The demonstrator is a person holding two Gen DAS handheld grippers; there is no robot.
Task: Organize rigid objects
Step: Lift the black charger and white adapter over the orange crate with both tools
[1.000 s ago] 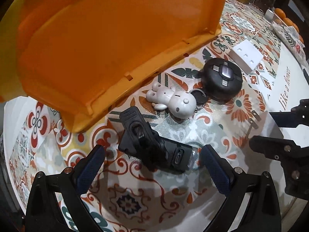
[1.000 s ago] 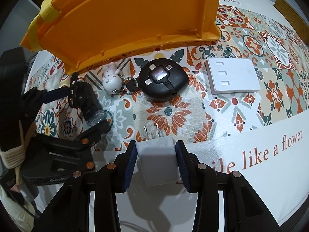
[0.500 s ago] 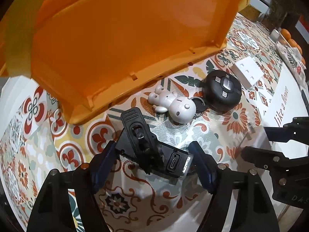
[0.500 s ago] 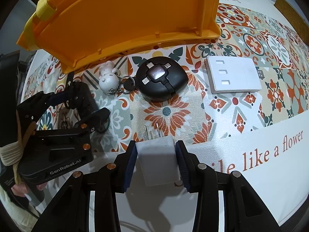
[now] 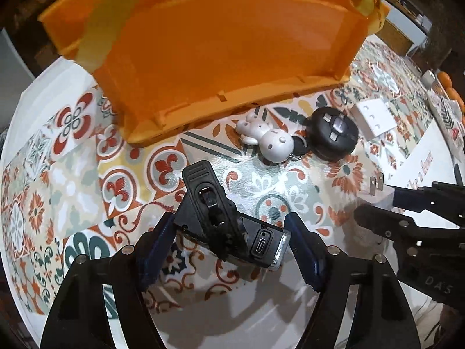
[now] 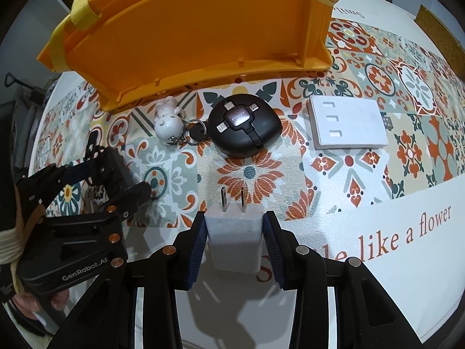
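Observation:
My left gripper [image 5: 229, 241] is shut on a black clip-on device with a USB-C port [image 5: 223, 226] and holds it above the patterned tablecloth. My right gripper [image 6: 234, 229] is shut on a white plug adapter [image 6: 234, 235], its two prongs pointing forward. A large orange bin [image 5: 221, 43] lies ahead, also in the right wrist view [image 6: 186, 32]. A white bunny keychain [image 6: 168, 119], a round black cable reel [image 6: 245, 128] and a white switch plate [image 6: 347, 126] lie in a row in front of the bin.
The bunny keychain [image 5: 270, 139], the cable reel [image 5: 334, 133] and the switch plate [image 5: 375, 116] also show in the left wrist view. The right gripper's body sits at that view's right edge. Oranges [image 5: 447, 84] lie at the far right.
My left gripper has closed on the black device and lifted it back from the bin. The right gripper keeps holding the white adapter, nearly still.

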